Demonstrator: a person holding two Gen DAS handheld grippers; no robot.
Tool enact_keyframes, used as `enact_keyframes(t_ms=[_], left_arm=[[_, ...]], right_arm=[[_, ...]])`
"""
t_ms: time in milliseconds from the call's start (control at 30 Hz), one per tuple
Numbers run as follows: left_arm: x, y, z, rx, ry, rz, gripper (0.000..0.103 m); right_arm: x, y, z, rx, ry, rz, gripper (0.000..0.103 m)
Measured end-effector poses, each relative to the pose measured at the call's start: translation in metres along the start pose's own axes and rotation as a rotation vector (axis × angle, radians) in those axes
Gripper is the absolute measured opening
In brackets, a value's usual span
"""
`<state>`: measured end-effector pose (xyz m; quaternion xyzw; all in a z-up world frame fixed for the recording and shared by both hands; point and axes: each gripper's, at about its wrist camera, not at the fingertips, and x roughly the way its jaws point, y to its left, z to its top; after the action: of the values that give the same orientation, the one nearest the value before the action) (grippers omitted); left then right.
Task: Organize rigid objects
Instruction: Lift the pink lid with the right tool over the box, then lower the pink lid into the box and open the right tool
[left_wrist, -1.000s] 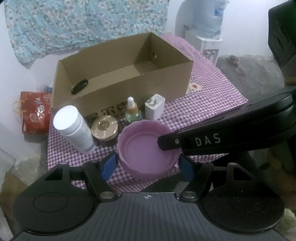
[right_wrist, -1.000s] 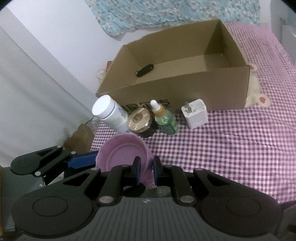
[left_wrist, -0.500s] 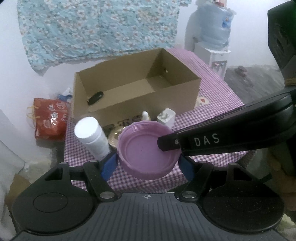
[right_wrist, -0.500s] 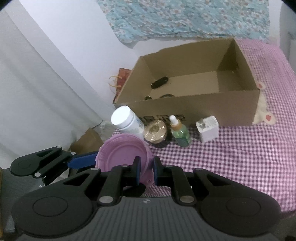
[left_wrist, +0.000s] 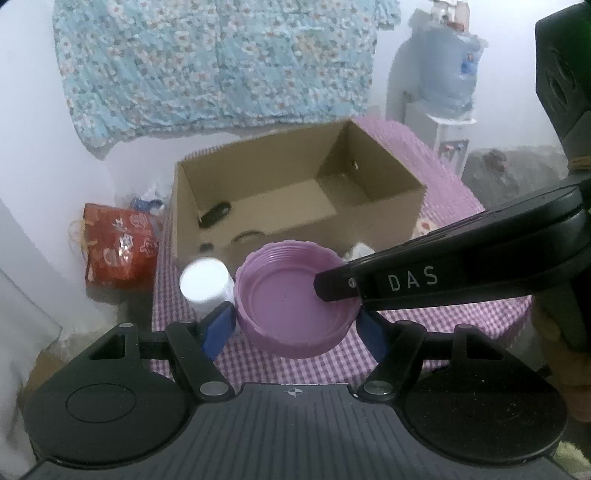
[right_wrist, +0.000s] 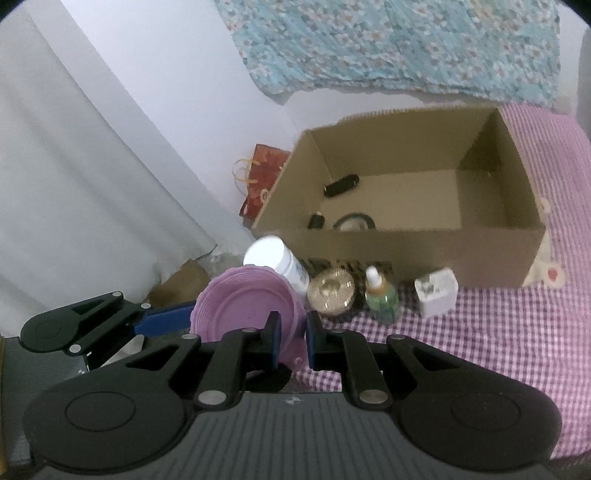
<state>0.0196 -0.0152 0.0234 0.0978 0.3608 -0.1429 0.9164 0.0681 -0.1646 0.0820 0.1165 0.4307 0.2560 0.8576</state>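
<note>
Raised since the earlier frames, the purple lid (left_wrist: 297, 301) is now being carried above the checked tablecloth (right_wrist: 498, 332), nearer the cardboard box (left_wrist: 295, 206). It is being clamped across its width by the left gripper (left_wrist: 295, 328), set fairly wide, while its rim is being pinched by the nearly closed right gripper (right_wrist: 291, 339), probably to keep so broad a piece level. A white bottle (right_wrist: 275, 258), gold jar (right_wrist: 331, 291), dropper bottle (right_wrist: 380, 295) and charger (right_wrist: 436, 291) are being left standing before the box.
</note>
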Motion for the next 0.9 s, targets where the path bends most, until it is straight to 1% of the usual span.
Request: enact_keyframes(t_ms=[133,233,367,467,667,800,900], left_arm=[[-0.001,0.012,0.022,0.004,-0.024,0.0,0.072],[0.006,0.023,0.044,0.01,-0.033,-0.003,0.072],[0.029,0.035,0.075,0.009,-0.002,-0.013,0.072],[0.056,0.044,0.1,-0.007,0.059,-0.03,0.072],[0.133,0.061,0.144,-0.068,0.242,-0.078,0.072],[0.187,0.072,0.155,-0.123,0.352,-0.12,0.072],[0.22,0.074,0.157,-0.16,0.42,-0.13,0.072]], right_arm=[[-0.003,0.007,0.022,-0.037,-0.02,0.0,0.016],[-0.001,0.008,0.046,-0.05,-0.027,0.004,0.016],[0.01,0.0,0.082,-0.04,-0.006,0.015,0.016],[0.029,-0.017,0.112,-0.002,0.042,0.029,0.016],[0.085,-0.066,0.159,0.099,0.157,0.048,0.016],[0.126,-0.099,0.177,0.138,0.23,0.032,0.016],[0.156,-0.121,0.184,0.16,0.282,0.025,0.016]])
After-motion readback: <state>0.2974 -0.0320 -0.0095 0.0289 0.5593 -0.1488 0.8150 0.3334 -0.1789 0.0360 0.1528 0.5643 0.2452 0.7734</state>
